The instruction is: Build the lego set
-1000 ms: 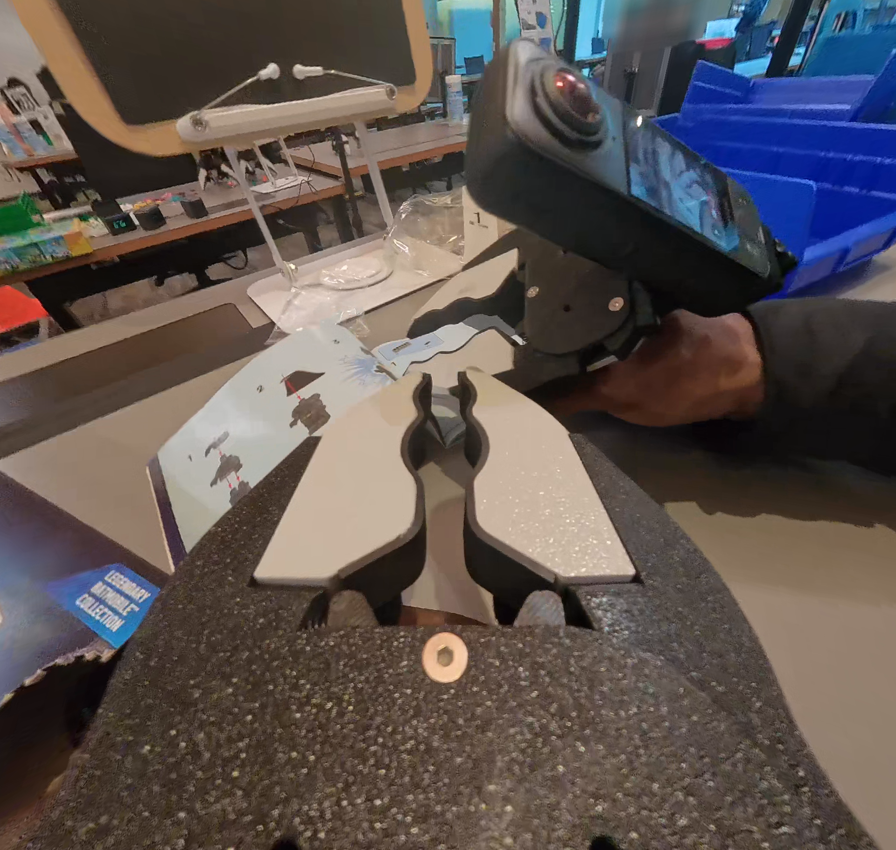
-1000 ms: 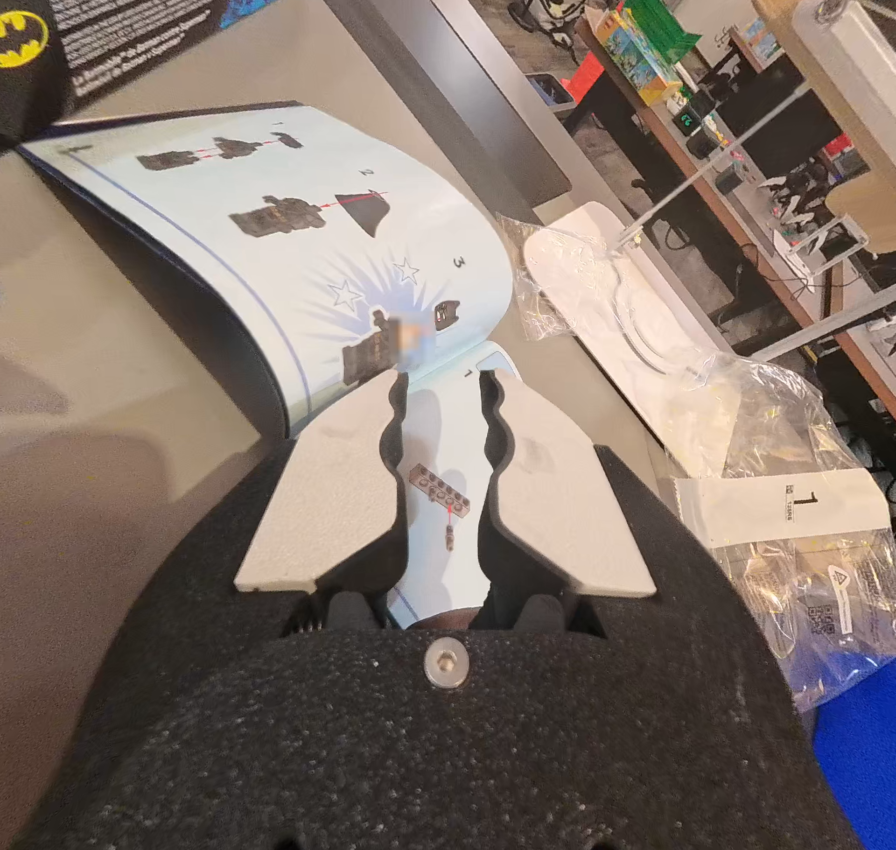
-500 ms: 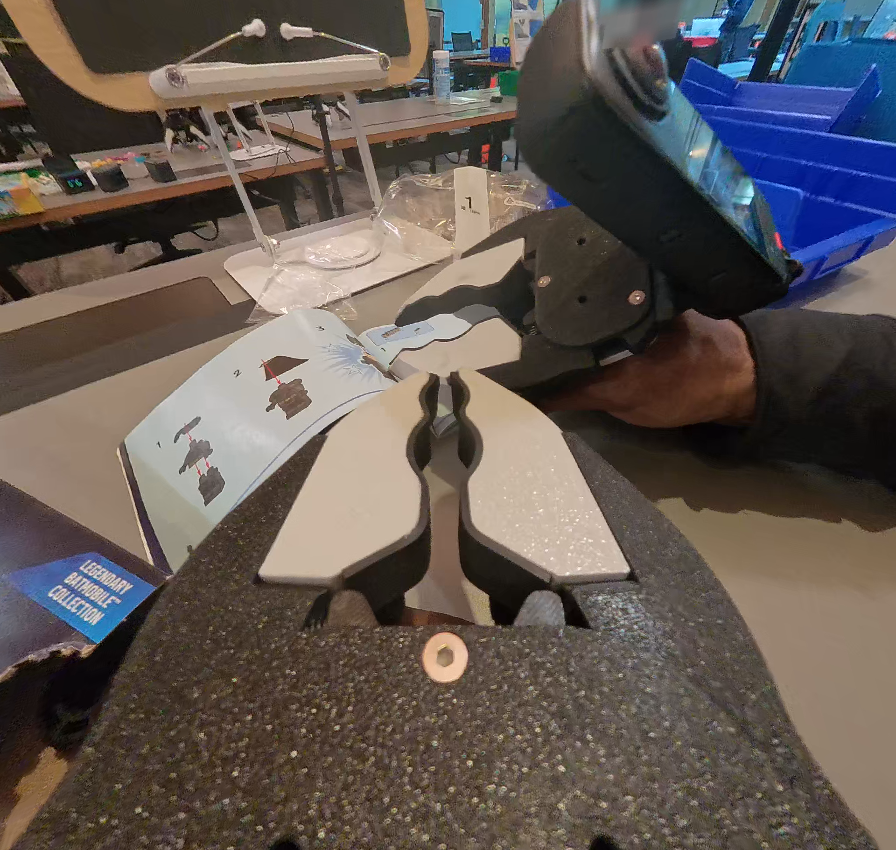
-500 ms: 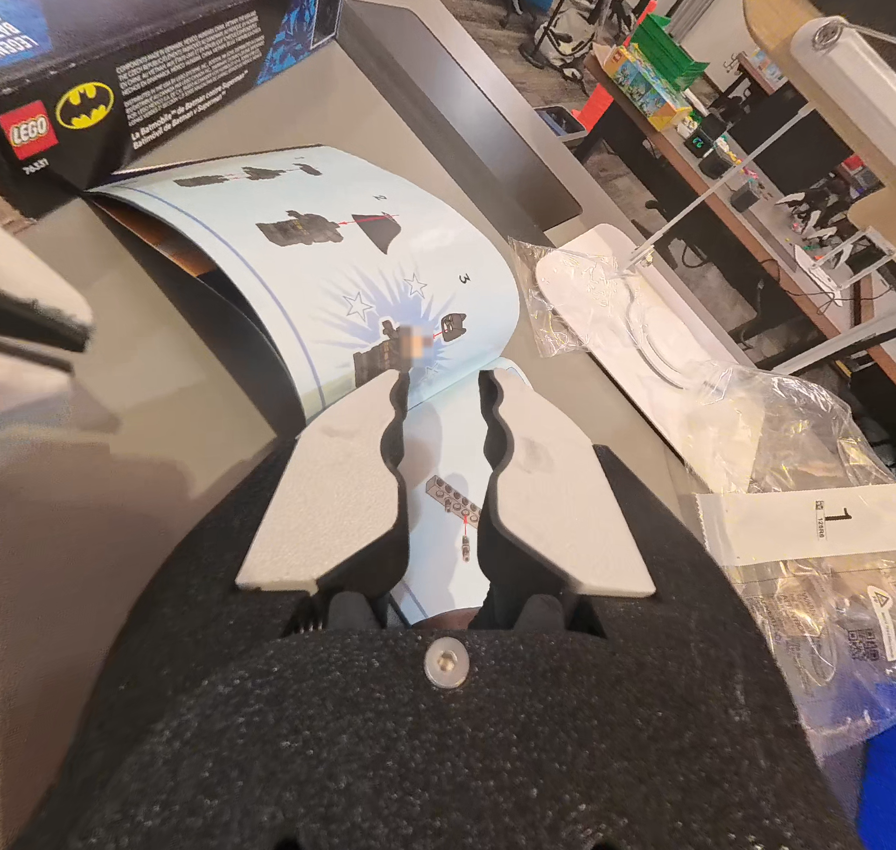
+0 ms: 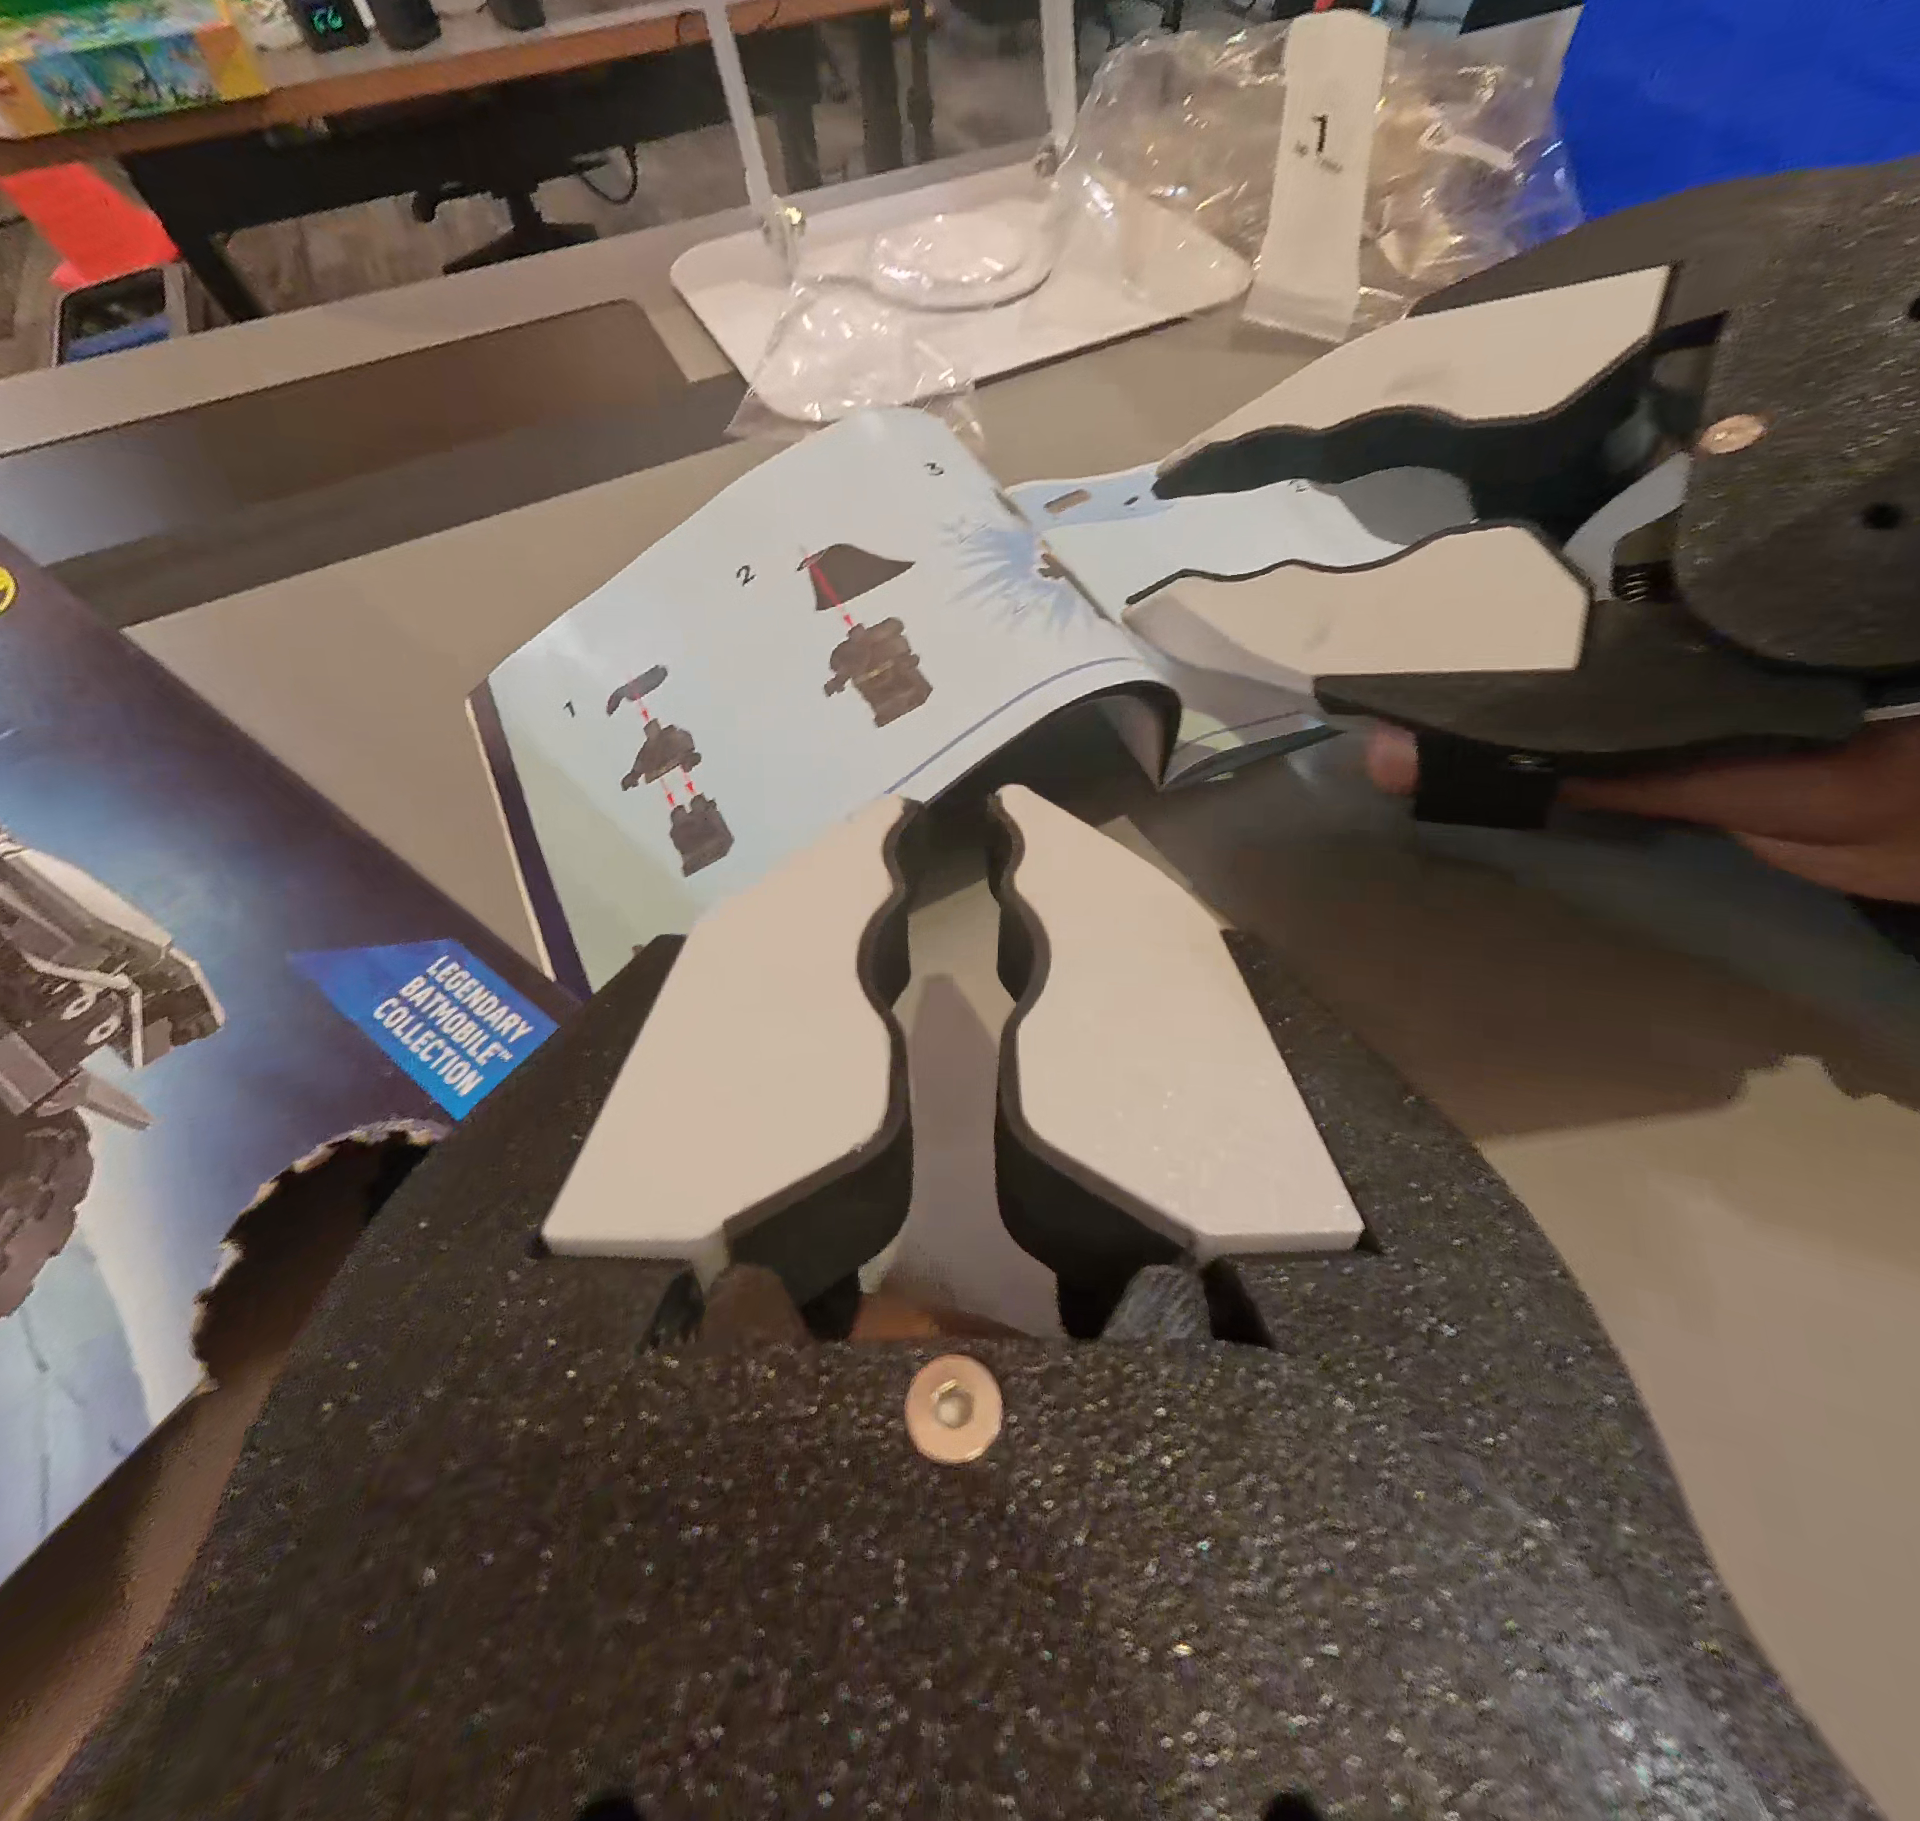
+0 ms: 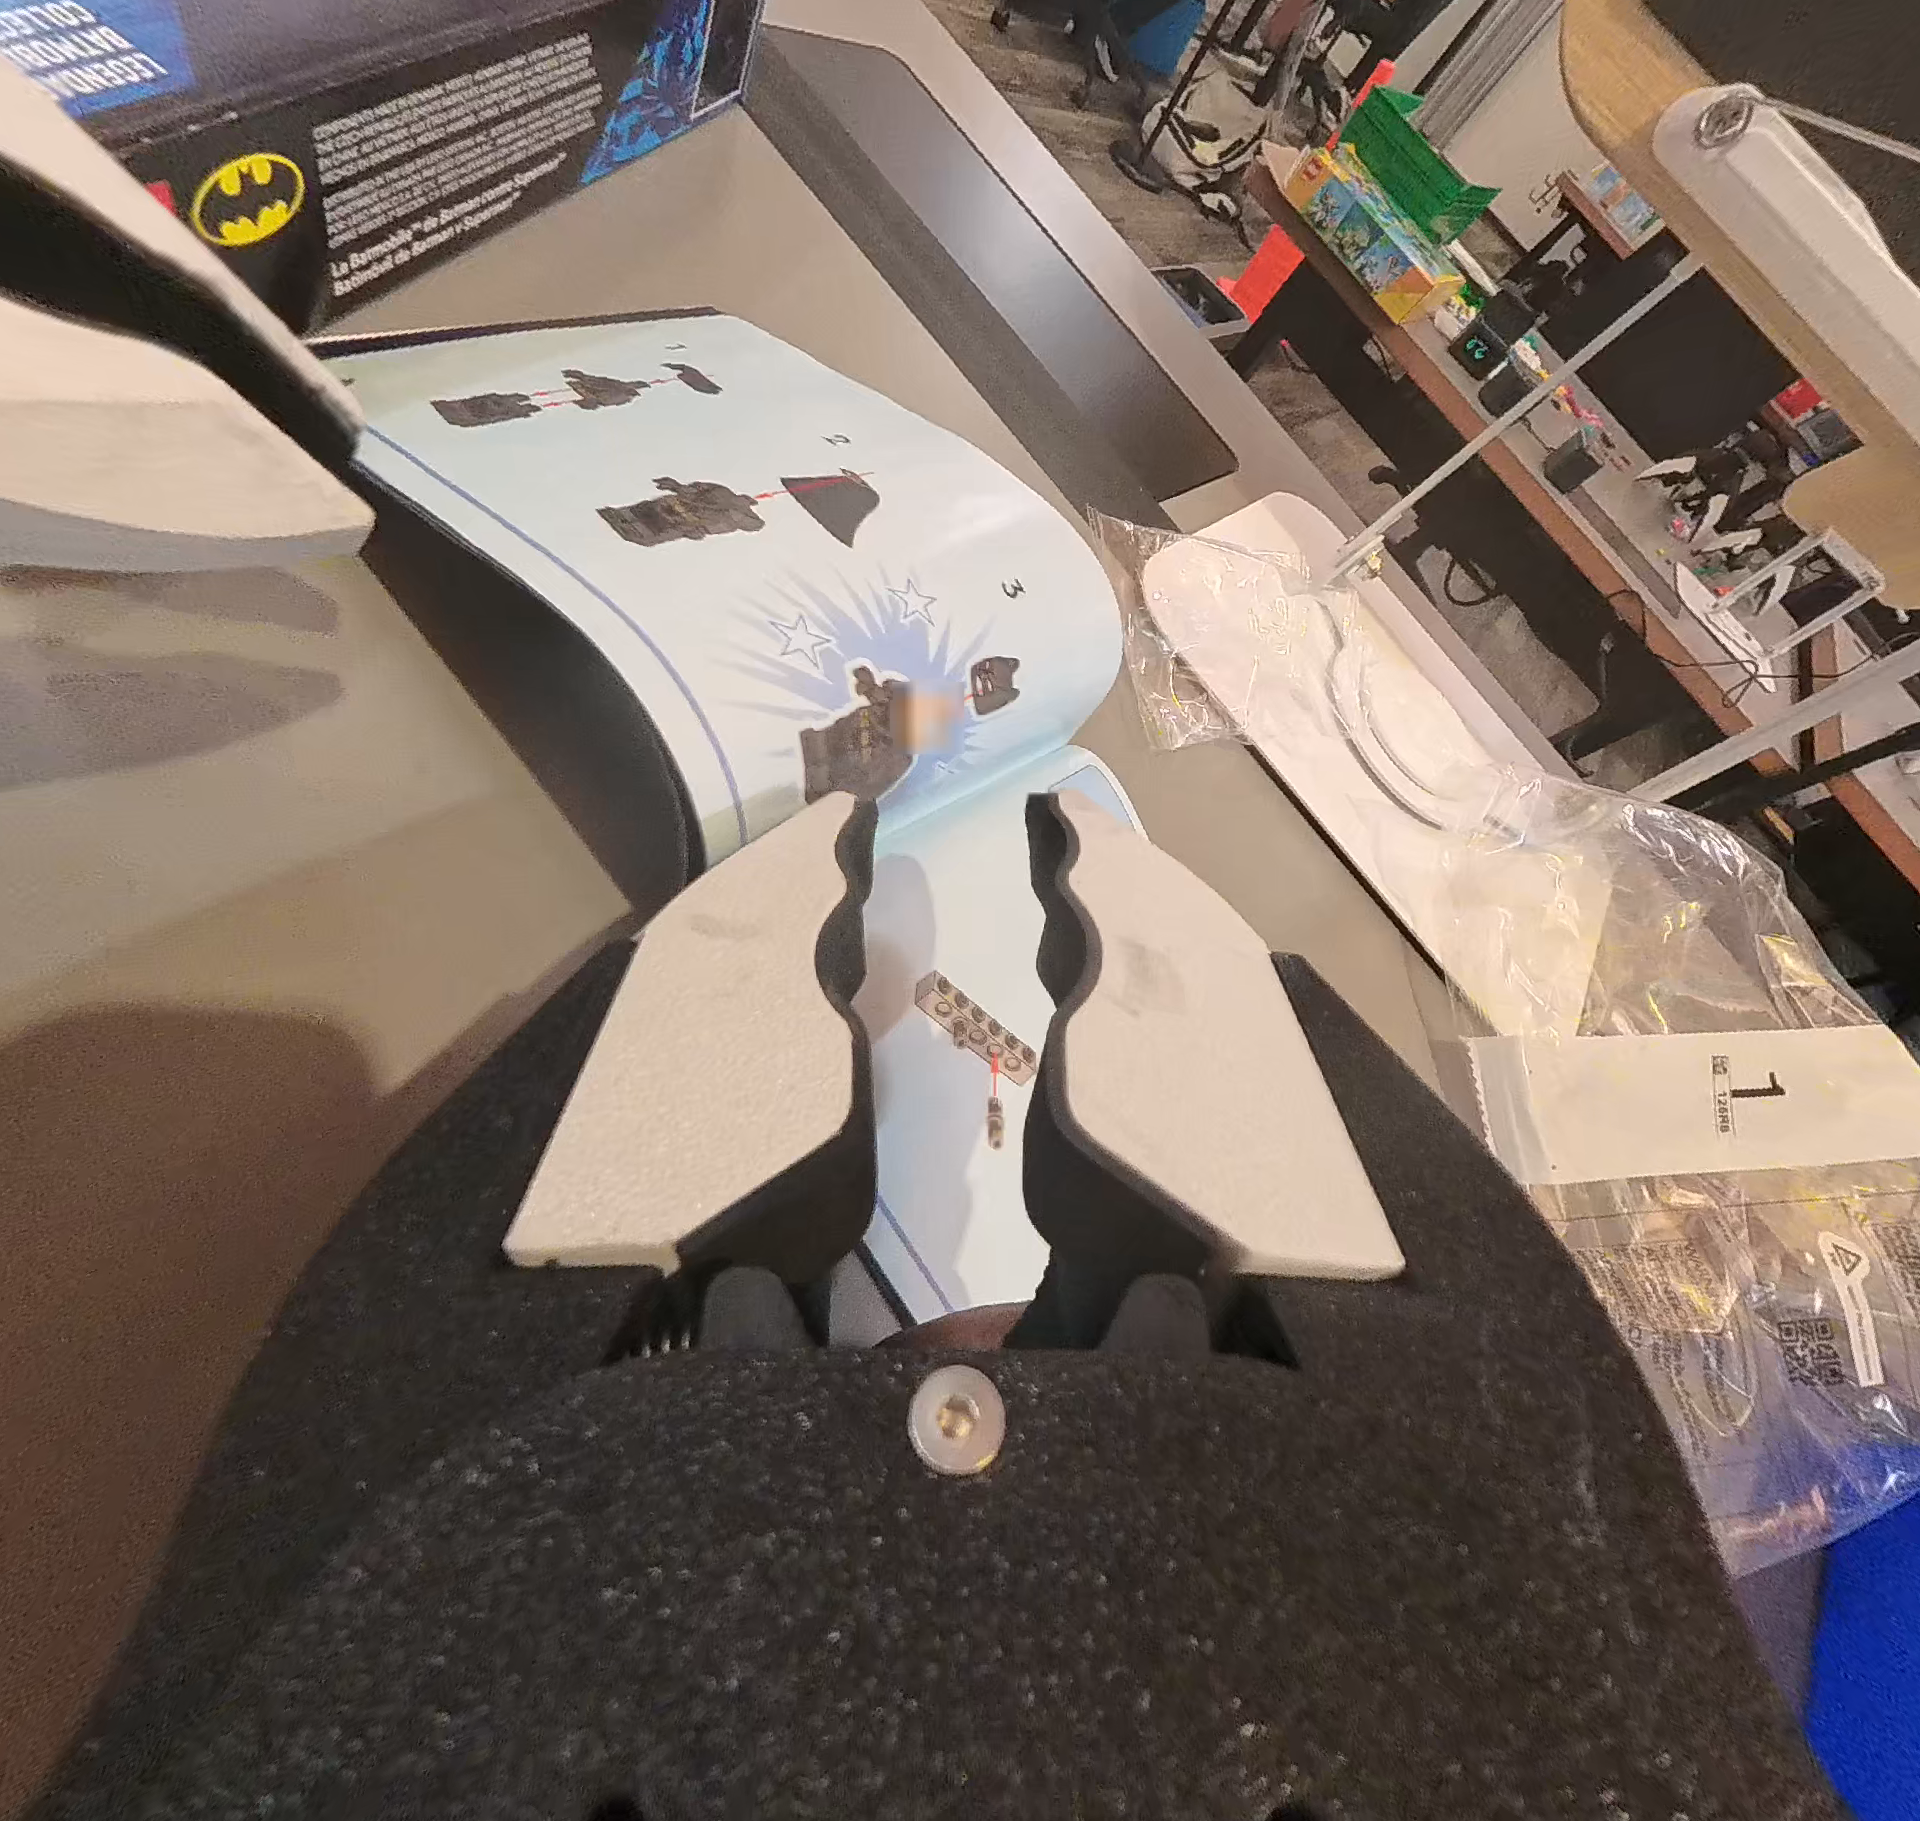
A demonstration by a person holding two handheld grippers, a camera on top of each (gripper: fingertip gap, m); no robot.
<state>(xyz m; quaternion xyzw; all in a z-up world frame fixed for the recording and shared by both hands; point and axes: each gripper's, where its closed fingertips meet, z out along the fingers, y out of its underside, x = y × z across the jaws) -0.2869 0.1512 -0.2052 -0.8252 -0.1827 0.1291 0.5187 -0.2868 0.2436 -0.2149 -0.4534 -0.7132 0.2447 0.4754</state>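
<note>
Left claw point(image 5: 948, 815), narrowly parted and empty, nears the arched page of the booklet point(image 5: 790, 628) on the counter point(image 5: 343, 649); right claw point(image 6: 951, 810), wider, apparently pins the flat page.

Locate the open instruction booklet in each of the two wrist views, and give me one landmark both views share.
Left wrist view: the instruction booklet lies at centre, just beyond the left gripper, its left page arched up off the table.
Right wrist view: the instruction booklet runs from upper left to centre, its right page under the right gripper.
Shared landmark: the white lamp base under clear plastic, beyond the booklet.
</note>
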